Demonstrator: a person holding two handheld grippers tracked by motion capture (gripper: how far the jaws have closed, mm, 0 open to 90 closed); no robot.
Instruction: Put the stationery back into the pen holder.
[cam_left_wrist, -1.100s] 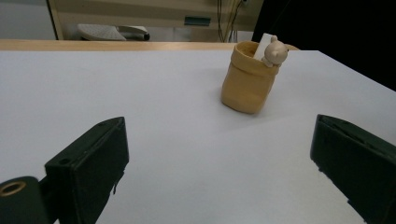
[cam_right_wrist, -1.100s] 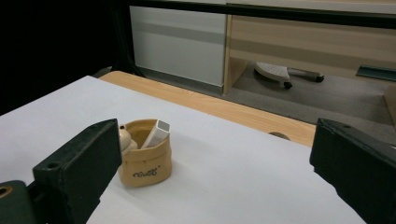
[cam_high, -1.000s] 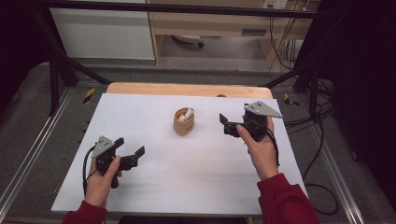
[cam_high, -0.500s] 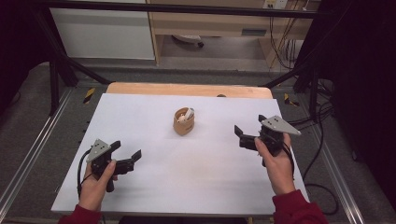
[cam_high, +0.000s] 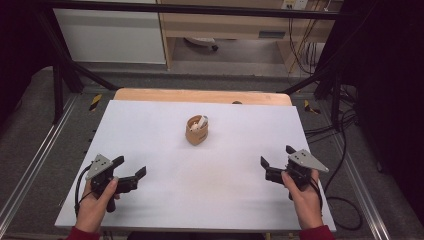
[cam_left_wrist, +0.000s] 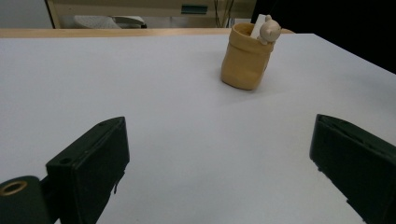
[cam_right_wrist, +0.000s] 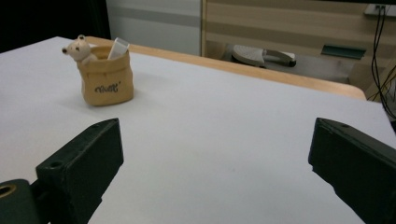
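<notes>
A small tan pouch (cam_high: 197, 132) with a bear figure on its rim and a white item inside stands upright at the table's centre. In the left gripper view the pouch (cam_left_wrist: 246, 61) is far ahead to the right; in the right gripper view it (cam_right_wrist: 106, 80) is far ahead to the left. My left gripper (cam_high: 131, 166) is held near the front left of the table, open and empty. My right gripper (cam_high: 276, 156) sits at the front right, also open with nothing in it. Wide bare table shows between the jaws of the left gripper (cam_left_wrist: 219, 172) and the right gripper (cam_right_wrist: 215, 172).
The white table top (cam_high: 210, 190) has a wooden strip (cam_high: 200, 95) along its far edge. Black frame bars, cables and a floor rail (cam_high: 30, 165) surround the table. Beyond the far edge stands a wooden cabinet (cam_high: 225, 22).
Both hands have drawn back toward the near edge. The right gripper moved from beside the pouch down and to the right; the left slid slightly left and nearer. Both stayed open.
</notes>
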